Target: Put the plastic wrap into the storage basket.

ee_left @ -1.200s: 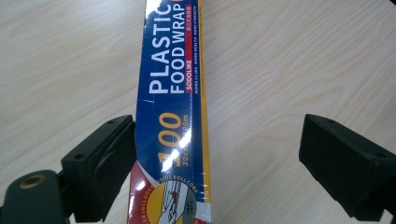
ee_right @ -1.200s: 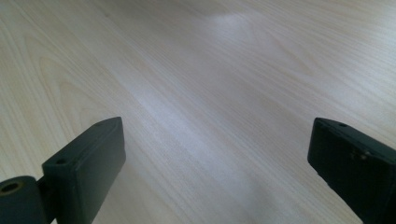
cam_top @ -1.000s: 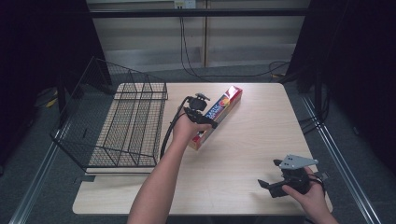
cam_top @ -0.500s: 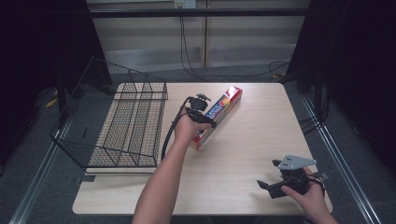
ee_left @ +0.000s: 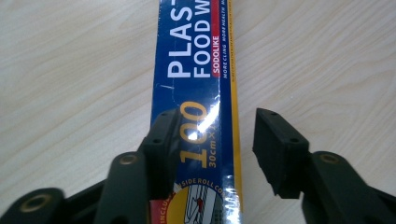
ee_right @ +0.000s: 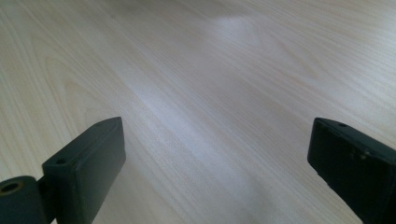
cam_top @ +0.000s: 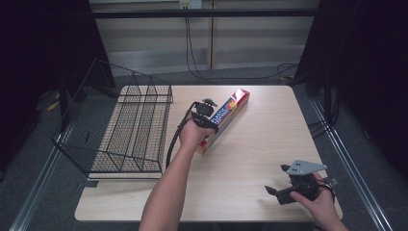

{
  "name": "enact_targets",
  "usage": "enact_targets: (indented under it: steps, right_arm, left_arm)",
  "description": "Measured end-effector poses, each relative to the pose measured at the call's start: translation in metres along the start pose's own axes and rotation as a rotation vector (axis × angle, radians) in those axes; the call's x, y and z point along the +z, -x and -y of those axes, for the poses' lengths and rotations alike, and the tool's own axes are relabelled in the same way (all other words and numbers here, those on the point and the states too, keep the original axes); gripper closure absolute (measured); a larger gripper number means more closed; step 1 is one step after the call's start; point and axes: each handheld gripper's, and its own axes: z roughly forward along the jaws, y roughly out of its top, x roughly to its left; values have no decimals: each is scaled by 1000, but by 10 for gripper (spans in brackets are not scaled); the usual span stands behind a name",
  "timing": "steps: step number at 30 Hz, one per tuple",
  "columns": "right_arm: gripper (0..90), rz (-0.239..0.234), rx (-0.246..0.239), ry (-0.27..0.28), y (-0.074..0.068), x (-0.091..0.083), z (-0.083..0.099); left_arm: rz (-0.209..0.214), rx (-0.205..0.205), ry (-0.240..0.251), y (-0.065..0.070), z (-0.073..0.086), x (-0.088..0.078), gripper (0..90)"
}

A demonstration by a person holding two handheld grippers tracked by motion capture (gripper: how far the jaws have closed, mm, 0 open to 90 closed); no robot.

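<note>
Plastic wrap box (cam_top: 223, 119) is lying diagonally mid-table, right of the wire rack (cam_top: 126, 126). We're clamping our left gripper (ee_left: 212, 140) on its near end, jaws just closing around it. Our right gripper (ee_right: 215, 158) is hovering wide open, empty, near right corner.

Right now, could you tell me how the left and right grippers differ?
The left gripper has just been closing its jaws on the plastic food wrap box between them; the right gripper holds its jaws wide open on nothing. The left gripper is over the middle of the table, the right gripper near its front edge. Both are hand-held, with black jaws.
</note>
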Motion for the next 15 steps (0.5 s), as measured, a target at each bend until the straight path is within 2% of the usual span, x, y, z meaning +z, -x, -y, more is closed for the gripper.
enact_targets:
  steps: [2,3,4,5,6,7,9,11,12,15]
  right_arm:
    - [41,0,-1,-1,0,0,0]
    - [41,1,-4,-3,0,1,0]
    - [41,-2,-3,-4,0,1,0]
    - [41,-2,-3,-4,0,1,0]
    - [41,-3,-6,-5,0,1,0]
    - [41,0,-5,-3,0,1,0]
    - [41,1,-4,-3,-1,1,0]
    - [41,4,-5,-4,-1,1,0]
    - [41,1,-5,-4,-1,1,0]
    - [41,-1,-3,-7,-1,2,0]
  left_arm:
    - [2,-16,-7,-1,1,-2,582]
    - [4,-12,-5,-3,2,-2,590]
    - [-20,-26,-7,-5,2,-2,576]
    - [-20,-26,-7,-5,2,-2,522]
    - [-38,-26,-5,-6,3,-1,522]
    - [-30,-28,3,-7,3,-1,493]
    - [-7,-55,13,-8,2,0,446]
    - [-3,-40,0,-9,1,0,413]
    - [-2,-64,28,-7,1,2,407]
    - [1,-58,35,-8,-1,5,343]
